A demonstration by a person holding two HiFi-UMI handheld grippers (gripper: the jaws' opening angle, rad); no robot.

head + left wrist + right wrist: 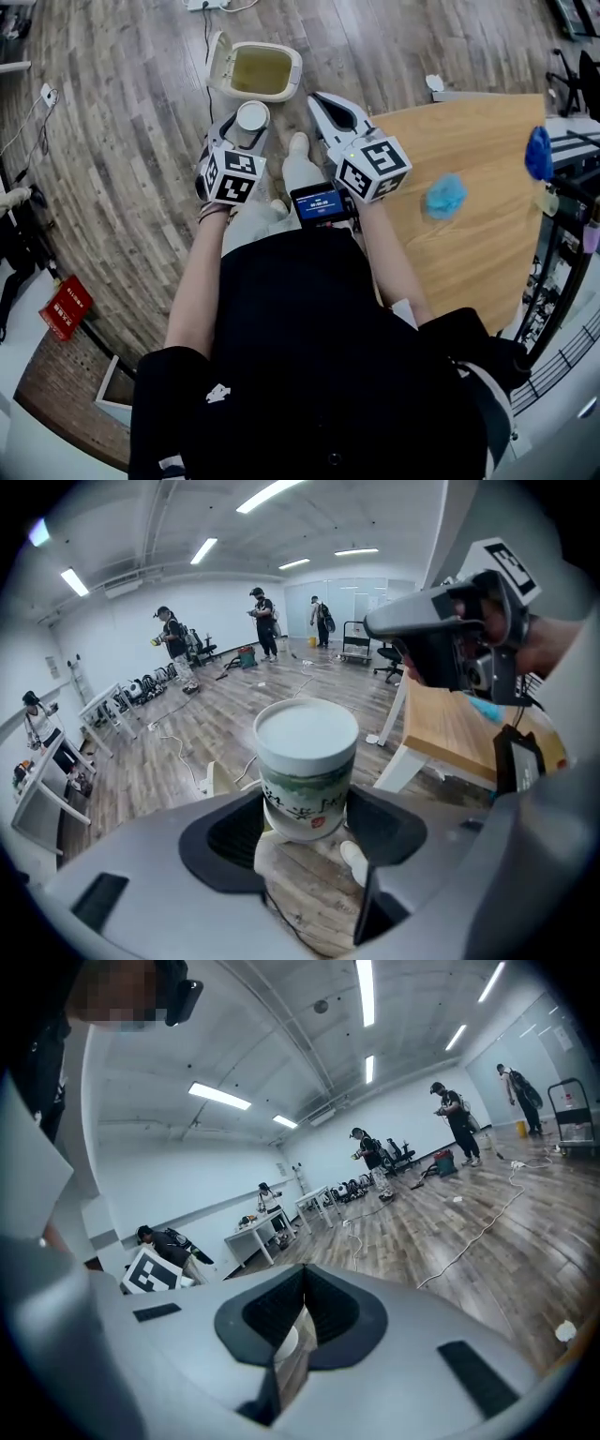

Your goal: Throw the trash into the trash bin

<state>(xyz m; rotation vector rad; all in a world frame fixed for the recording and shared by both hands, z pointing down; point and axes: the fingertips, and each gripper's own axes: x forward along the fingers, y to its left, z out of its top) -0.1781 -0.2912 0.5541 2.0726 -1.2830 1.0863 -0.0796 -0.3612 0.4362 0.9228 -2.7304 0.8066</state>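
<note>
The bin [294, 73] stands open on the floor [122, 141], its lid [217, 56] tipped up at the left. The mouth is free from above and from the cup [251, 117] just beside it. The table [469, 272] edge hems the right, and a shoe [298, 150] rests near the bin's front.

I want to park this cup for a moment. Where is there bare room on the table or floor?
The wooden table is bare nearer you than the blue wad, and between the wad and the right gripper. The floor left of the trash bin is bare too. Crowded: the table's right edge, by the darker blue thing.
</note>
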